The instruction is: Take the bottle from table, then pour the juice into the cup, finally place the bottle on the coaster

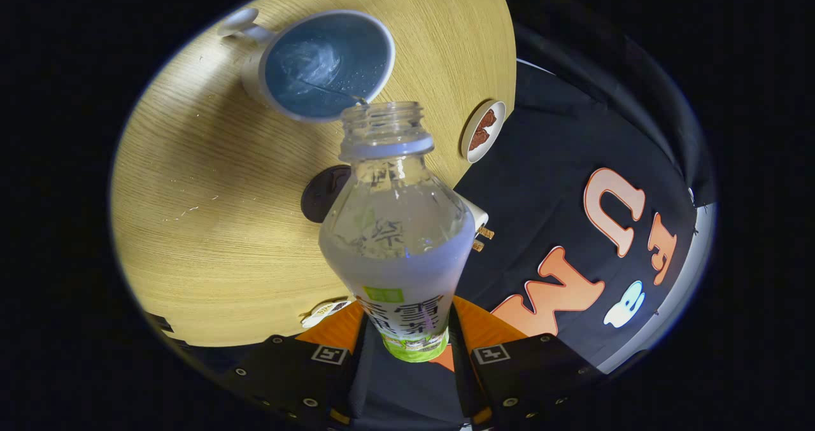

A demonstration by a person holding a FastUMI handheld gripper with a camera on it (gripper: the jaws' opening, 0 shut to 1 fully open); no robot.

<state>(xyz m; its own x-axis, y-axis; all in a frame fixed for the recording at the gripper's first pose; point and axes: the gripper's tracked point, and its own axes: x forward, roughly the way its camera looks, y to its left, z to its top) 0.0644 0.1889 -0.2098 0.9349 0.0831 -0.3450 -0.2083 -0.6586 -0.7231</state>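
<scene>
My gripper (407, 348) is shut on a clear plastic bottle (396, 227), held by its labelled lower body between the two fingers. The bottle has no cap and is tilted, with its open mouth (384, 109) at the near rim of a white cup (321, 62). Pale liquid lies in the bottle's lower half. The cup has a handle on its far side and holds a little liquid with bubbles on its bluish inside. A dark round coaster (323, 192) lies on the wooden table (210, 227), partly hidden behind the bottle's shoulder.
A small white dish with brown pieces (482, 130) sits at the table's edge beyond the bottle. A white object (479, 218) shows just behind the bottle's side. A small pale item (325, 312) lies near the fingers. Black booth cloth hangs past the table edge.
</scene>
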